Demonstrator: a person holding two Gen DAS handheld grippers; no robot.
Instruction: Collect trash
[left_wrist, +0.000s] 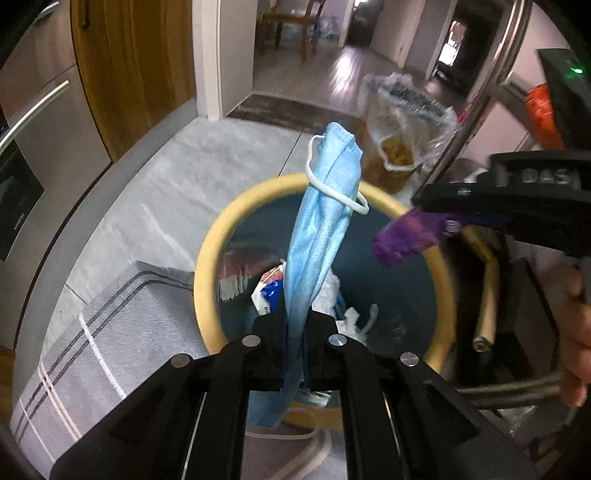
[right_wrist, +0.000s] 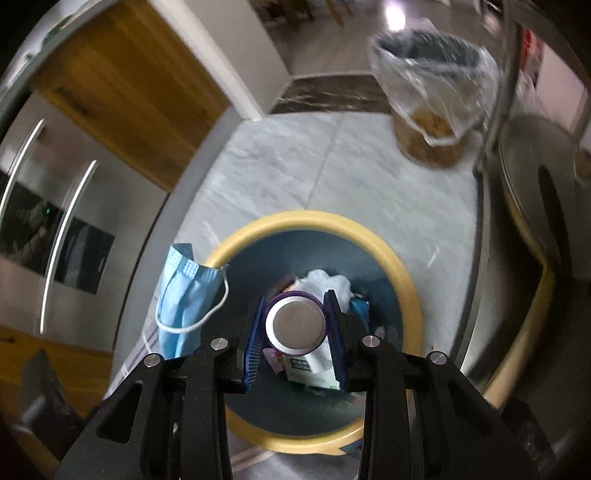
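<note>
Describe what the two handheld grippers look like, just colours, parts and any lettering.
Both the left gripper and the right gripper are matte black linkages with round silver pivot pins. The right one has ribbed blue finger pads; seen from the left camera, it bears raised lettering, partly cut off.

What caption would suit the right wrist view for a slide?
Right gripper holds a purple can above the yellow-rimmed bin, blue face mask alongside.

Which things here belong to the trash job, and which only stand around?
For the job:
- blue face mask, in left tool
- purple can, in right tool
- yellow-rimmed bin

Standing around:
- bag-lined bucket
- striped rug
- wooden door
</note>
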